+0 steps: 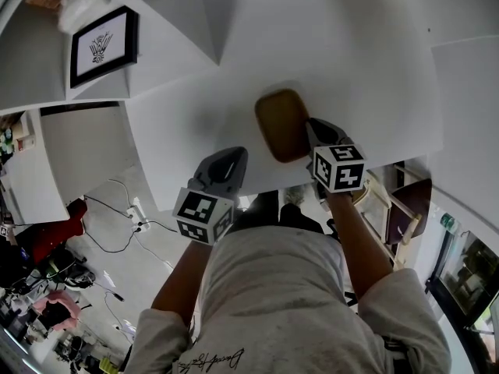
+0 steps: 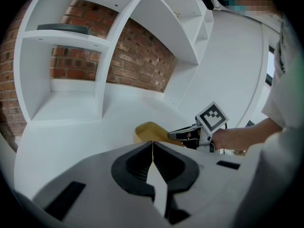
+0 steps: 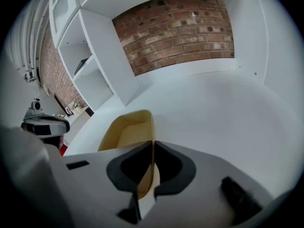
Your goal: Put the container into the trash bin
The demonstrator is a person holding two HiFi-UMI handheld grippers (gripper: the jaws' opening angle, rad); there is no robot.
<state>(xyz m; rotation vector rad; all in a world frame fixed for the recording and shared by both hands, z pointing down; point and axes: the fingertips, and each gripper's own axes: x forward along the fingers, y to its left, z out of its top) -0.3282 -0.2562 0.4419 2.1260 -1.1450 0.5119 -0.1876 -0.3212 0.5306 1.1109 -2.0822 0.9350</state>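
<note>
A tan, open-topped container (image 1: 281,123) lies on the white table (image 1: 351,61) near its front edge. My right gripper (image 1: 313,131) is shut on the container's right wall; in the right gripper view that wall (image 3: 151,127) runs between the closed jaws of the right gripper (image 3: 153,145). My left gripper (image 1: 232,156) hovers over the table edge to the container's left, apart from it. In the left gripper view the left gripper (image 2: 152,145) is shut on nothing, with the container (image 2: 148,131) and the right gripper (image 2: 183,135) beyond it.
A framed picture (image 1: 103,45) sits on a shelf at the left. White shelving (image 2: 95,56) backed by a brick wall (image 3: 180,27) rises behind the table. A wooden chair (image 1: 401,209) stands at the right, and cables with a power strip (image 1: 137,216) lie on the floor.
</note>
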